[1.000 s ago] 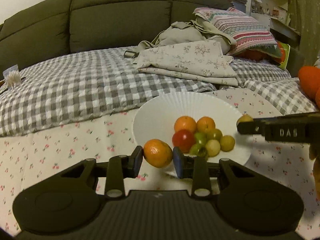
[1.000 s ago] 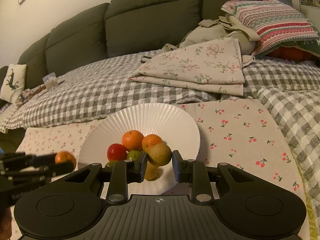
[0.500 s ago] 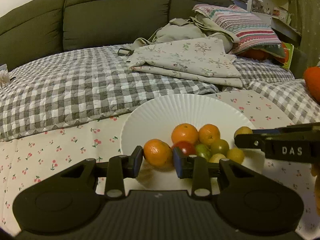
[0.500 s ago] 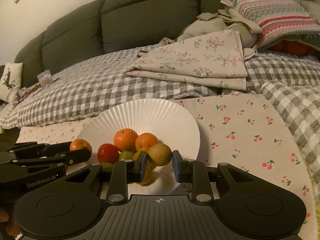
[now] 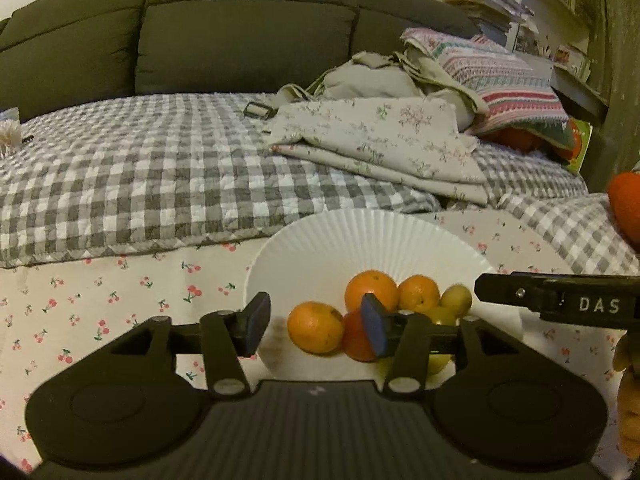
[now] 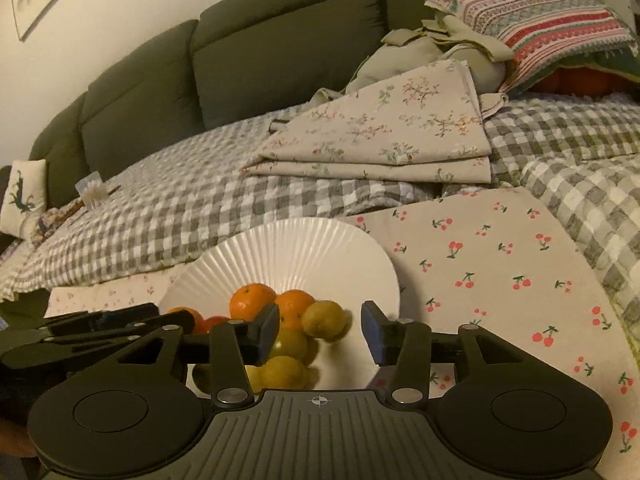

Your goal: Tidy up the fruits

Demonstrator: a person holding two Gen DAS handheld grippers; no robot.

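Observation:
A white ribbed plate [image 5: 360,236] [image 6: 304,248] lies on the cherry-print cloth and holds a pile of oranges, a red fruit and several yellow-green fruits. My left gripper [image 5: 316,330] hangs over the plate's near left rim with its jaws opening. An orange [image 5: 316,333] rests on the plate between the pads, touching neither. Over the plate's near right part, my right gripper [image 6: 320,334] has its jaws opening too. A yellow-green fruit [image 6: 324,318] sits blurred on the pile between them, free of both pads. Each view shows the other gripper's fingers [image 5: 504,292] [image 6: 120,320] from the side.
Behind the plate lies a grey checked blanket [image 5: 140,184] with a folded floral cloth [image 5: 380,144], a beige bag and a striped pillow [image 6: 540,20] on it. A dark green sofa back [image 5: 240,32] closes the rear. An orange object [image 5: 626,204] sits at the right edge.
Both grippers have gone from shut to open. The left let its orange go onto the plate after moving in over the rim, and the right let its yellow-green fruit drop onto the pile.

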